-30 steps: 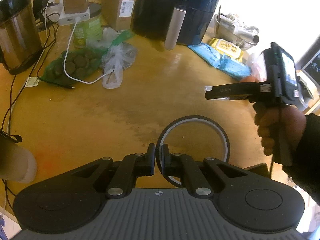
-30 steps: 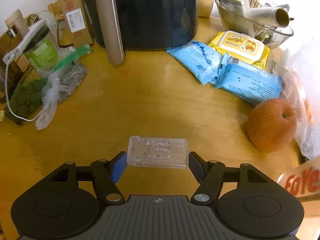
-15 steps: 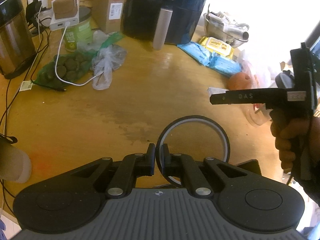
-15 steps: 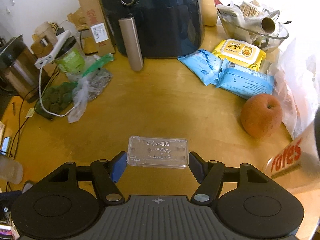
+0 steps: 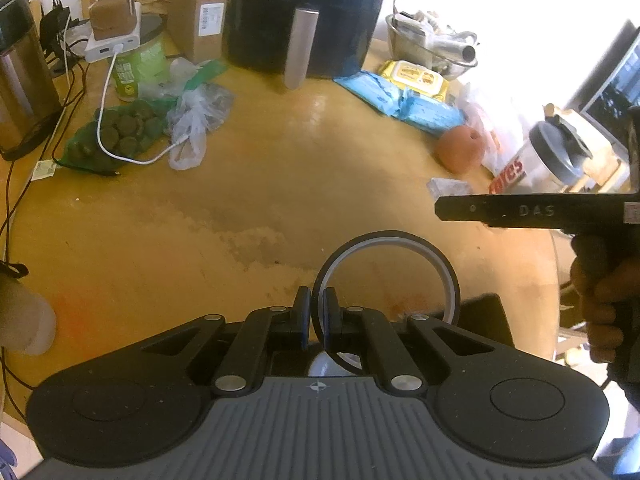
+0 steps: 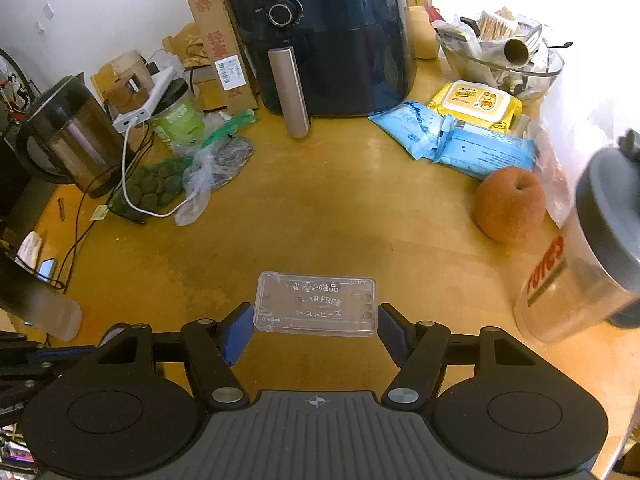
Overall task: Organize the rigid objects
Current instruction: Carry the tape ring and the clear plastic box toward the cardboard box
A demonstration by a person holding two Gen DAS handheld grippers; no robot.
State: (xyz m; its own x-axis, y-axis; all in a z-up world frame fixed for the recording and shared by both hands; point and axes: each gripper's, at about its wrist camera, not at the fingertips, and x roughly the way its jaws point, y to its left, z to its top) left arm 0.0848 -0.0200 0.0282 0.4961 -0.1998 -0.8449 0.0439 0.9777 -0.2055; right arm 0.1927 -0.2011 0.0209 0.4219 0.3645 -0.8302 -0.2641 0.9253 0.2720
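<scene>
My left gripper is shut on the rim of a black tape roll and holds it upright above the wooden table. My right gripper is shut on a clear plastic case with white lettering, held flat between its blue pads above the table. In the left wrist view the right gripper shows at the right with the clear case at its tip.
A black air fryer stands at the back. Blue and yellow wipe packs, an apple, a clear shaker bottle sit right. A kettle, green jar, bagged items and a white cable sit left.
Both grippers have pulled back and risen from the table, so more of it shows. The right gripper has moved right in the left view. Both grips are unchanged.
</scene>
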